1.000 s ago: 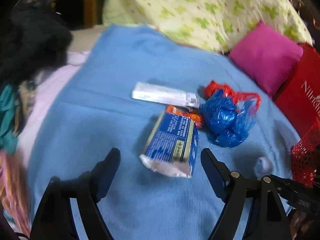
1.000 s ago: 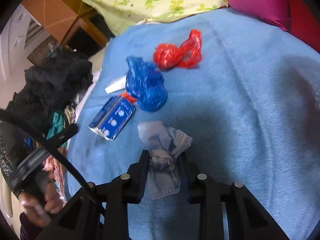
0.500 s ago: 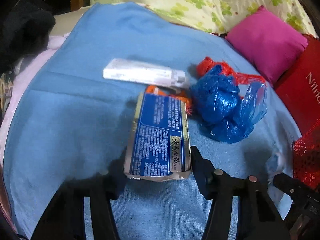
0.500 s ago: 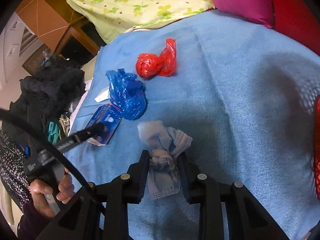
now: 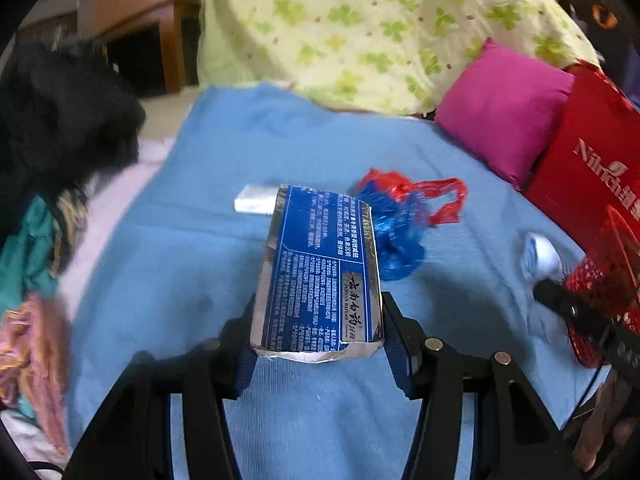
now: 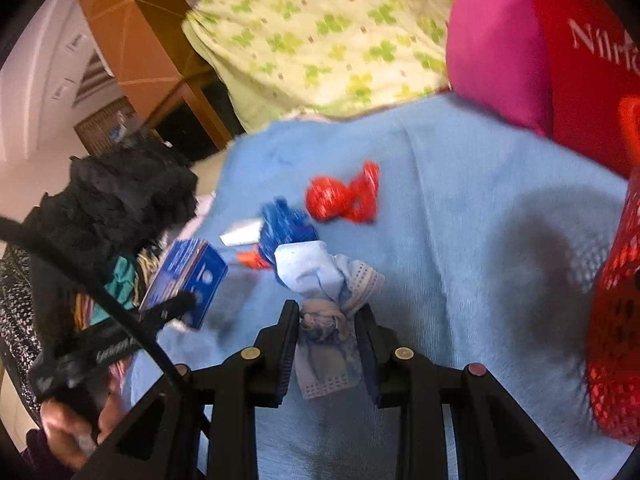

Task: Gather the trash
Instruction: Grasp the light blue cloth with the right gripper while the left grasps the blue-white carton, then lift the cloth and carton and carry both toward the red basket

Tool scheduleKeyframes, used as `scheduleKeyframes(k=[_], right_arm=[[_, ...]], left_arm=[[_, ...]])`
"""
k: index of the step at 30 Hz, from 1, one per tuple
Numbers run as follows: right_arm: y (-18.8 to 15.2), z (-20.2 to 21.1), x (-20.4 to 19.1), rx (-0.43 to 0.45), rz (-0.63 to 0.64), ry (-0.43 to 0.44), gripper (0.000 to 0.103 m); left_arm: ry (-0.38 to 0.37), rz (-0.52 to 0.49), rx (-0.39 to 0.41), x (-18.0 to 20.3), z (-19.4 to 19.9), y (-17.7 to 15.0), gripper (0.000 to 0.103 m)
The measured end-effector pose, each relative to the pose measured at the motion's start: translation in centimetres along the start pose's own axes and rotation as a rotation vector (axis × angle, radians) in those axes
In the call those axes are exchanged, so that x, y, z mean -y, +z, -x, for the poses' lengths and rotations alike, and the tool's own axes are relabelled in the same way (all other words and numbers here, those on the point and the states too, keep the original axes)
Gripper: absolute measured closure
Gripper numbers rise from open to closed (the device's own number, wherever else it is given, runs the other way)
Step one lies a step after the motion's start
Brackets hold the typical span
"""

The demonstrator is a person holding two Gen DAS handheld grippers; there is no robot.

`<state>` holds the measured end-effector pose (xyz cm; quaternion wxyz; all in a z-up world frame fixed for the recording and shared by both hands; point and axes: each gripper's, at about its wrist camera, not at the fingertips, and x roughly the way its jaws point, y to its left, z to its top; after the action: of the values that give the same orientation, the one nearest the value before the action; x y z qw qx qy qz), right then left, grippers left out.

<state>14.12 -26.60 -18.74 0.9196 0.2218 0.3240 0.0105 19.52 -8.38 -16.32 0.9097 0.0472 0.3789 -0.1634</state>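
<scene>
Clamping the blue box (image 5: 320, 268) between the left tongs (image 5: 318, 344).

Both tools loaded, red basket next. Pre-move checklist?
1. Left tool clamped on blue box: ok, box lifted off the blue blanket.
2. Right tool shut on crumpled face mask: ok.
3. Mask tail clear of blanket: cannot tell.
4. Red mesh basket in view, at the right: ok.
5. Basket opening unobstructed: cannot tell, only its side shows.
6. Trash left on blanket: not ok, blue bag, red bag, white box.
</scene>
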Motion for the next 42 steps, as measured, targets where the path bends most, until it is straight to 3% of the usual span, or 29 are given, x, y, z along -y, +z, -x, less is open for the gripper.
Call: scheduleKeyframes(k=[6,14,22,32,42], right_arm=[[0.0,3.5,-0.9,0.103,0.048,0.012,0.072],[-0.5,9.1,-2.1,0.259,0.115,-0.004,0.072],[-0.7,14.8,-1.2,0.424,0.088,-0.012,0.072],[-1.9,18.6,1.2,0.509,0.035,-0.026,0.072],[-1.5,19.9,3.6,0.551,-0.015,-0.050,0.072]], left_arm=[[0.080,-0.066,0.098,3.1,4.8,0.2,0.046],[0.126,-0.157,0.201,6.6,9.4,1.1,0.046],[0.146,-0.227,0.263,9.7,12.2,1.6,0.046],[0.131,-0.290,0.296,13.0,13.8,1.5,0.046],[0.118,-0.329,0.307,15.2,14.2,1.4,0.046]])
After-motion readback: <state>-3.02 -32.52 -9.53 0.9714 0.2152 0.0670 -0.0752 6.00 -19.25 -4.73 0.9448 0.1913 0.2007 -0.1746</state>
